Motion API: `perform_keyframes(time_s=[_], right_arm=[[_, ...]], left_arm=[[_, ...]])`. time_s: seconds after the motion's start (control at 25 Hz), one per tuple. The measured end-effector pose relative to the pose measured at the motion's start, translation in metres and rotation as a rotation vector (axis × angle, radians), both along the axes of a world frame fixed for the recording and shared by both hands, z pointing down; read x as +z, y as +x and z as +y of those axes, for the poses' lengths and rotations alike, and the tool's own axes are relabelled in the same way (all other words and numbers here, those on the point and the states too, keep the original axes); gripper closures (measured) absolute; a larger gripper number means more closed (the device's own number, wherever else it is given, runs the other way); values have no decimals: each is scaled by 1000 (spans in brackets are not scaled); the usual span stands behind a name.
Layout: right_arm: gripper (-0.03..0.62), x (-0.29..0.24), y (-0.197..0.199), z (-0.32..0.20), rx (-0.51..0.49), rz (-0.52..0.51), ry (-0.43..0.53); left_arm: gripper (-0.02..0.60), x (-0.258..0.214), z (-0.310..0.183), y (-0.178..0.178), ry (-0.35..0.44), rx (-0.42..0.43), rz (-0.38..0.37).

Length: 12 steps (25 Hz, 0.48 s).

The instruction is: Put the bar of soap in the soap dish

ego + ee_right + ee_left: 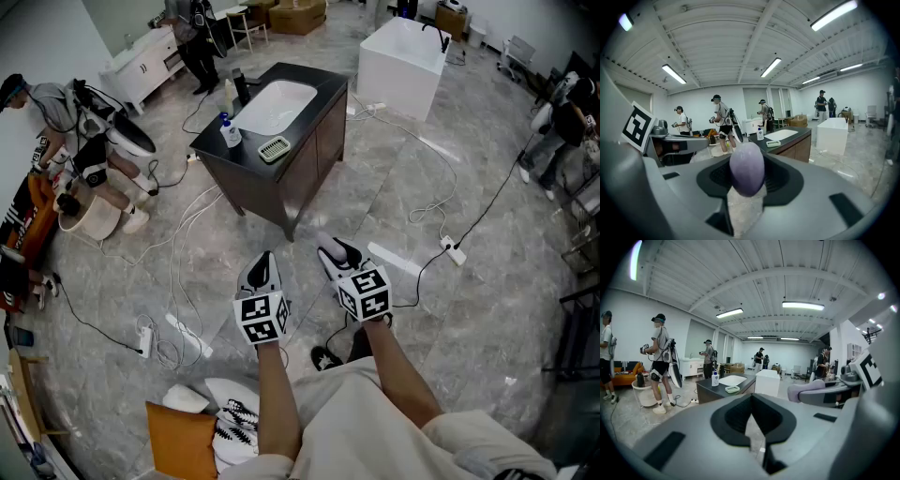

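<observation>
A purple bar of soap (747, 168) stands on end between the jaws of my right gripper (747, 165), which is shut on it. The pale green soap dish (274, 148) lies on the front right corner of a dark vanity top (323, 82), next to a white basin (278, 103). It also shows far ahead as the soap dish (773, 144) in the right gripper view and the soap dish (732, 389) in the left one. Both grippers hang over the floor, well short of the vanity. My left gripper (262, 259) is shut and holds nothing.
A pump bottle (230, 132) stands at the vanity's left end. A white bathtub (403, 61) sits behind it. Cables and a power strip (454, 251) cross the marble floor. Other people (70, 122) stand to the left. A cushion and shoes (225, 422) lie near my feet.
</observation>
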State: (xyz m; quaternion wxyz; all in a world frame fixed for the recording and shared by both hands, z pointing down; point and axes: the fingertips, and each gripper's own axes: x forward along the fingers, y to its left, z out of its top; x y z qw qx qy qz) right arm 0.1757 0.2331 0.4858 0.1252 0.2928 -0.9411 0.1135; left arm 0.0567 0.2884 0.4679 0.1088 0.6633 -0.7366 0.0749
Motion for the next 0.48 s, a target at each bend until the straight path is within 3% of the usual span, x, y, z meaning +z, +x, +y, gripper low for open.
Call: perform_keyframes(time_s=[0.48], right_arm=[[439,-7,-1,-5,31,-86,-35]], left_arm=[[575,3,6,-5,-26,15,-19]])
